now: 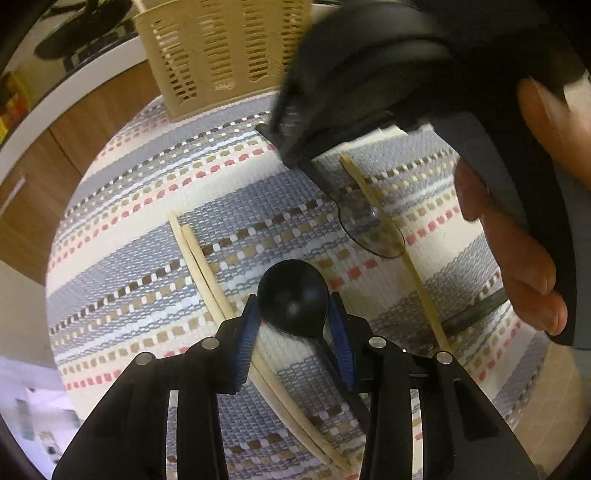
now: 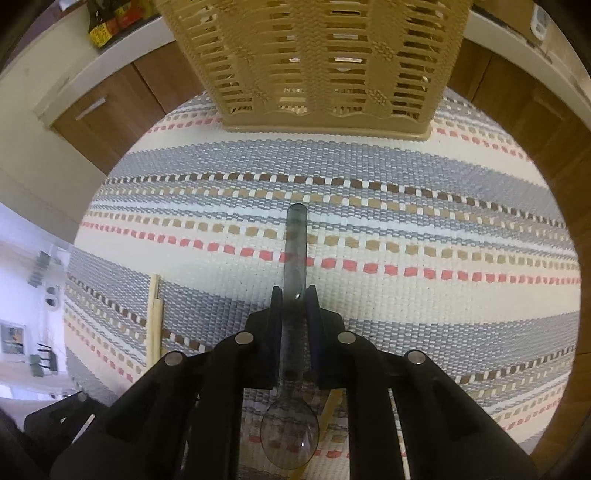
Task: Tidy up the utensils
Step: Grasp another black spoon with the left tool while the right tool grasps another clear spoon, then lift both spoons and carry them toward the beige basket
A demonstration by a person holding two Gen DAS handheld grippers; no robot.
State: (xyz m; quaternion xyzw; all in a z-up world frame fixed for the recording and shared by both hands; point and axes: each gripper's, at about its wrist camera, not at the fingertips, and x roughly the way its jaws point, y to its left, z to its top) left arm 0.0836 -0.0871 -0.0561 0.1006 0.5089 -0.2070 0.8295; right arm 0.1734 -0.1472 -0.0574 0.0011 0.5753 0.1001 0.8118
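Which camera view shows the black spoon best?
The left wrist view: the black spoon lies between the left hand-held gripper's blue pads, bowl fully visible. The right wrist view shows none of it, only the clear spoon.

basket [image 2: 314, 62] blocks ahead, bare mat [image 2: 406, 221] between

Striped woven cloth mat [image 2: 369, 240] w/ grey, cream, tan & red bands covers the surface. Behind it: brown wood cabinet doors [image 2: 122, 99] under a white worktop edge [image 2: 122, 48]. Dark bottle w/ yellow label [image 2: 99, 26] stands on top, far left.
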